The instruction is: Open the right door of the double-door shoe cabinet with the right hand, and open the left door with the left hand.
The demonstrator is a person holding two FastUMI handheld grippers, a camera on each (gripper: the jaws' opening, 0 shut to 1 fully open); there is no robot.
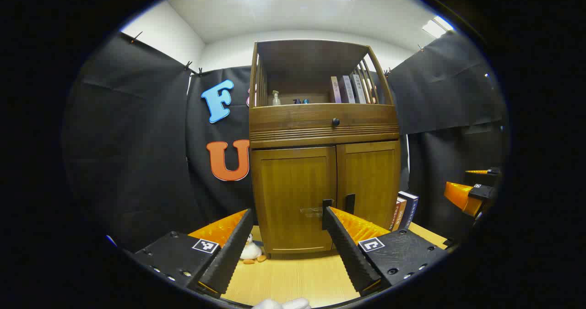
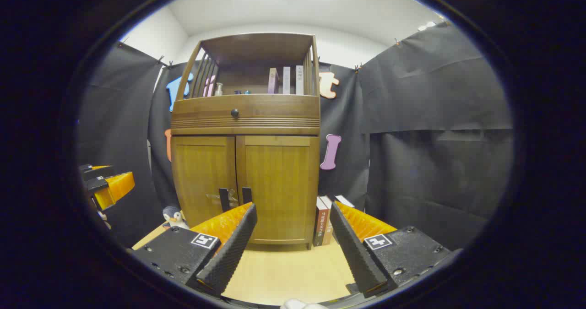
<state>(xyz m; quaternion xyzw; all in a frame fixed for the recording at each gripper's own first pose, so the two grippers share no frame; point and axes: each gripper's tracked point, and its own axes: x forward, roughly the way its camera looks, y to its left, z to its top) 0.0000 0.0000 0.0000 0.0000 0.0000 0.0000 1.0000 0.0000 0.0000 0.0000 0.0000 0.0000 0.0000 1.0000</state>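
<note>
Tabletop (image 1: 293, 277) bears shoe cabinet (image 1: 320, 162), both doors closed; books (image 1: 350, 89) on its open shelf. Left gripper (image 1: 286, 217) and right gripper (image 2: 293, 210) face it, jaws wide, empty.

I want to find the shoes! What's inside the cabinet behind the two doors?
Can't tell: both doors are shut, hiding the inside. On the open top shelf sit books and a small bottle.

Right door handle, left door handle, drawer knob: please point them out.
right door handle (image 2: 246, 195): right gripper view, middle of bar.
left door handle (image 1: 327, 204): left gripper view, upper bar.
drawer knob (image 2: 235, 113): right gripper view, knob face.
</note>
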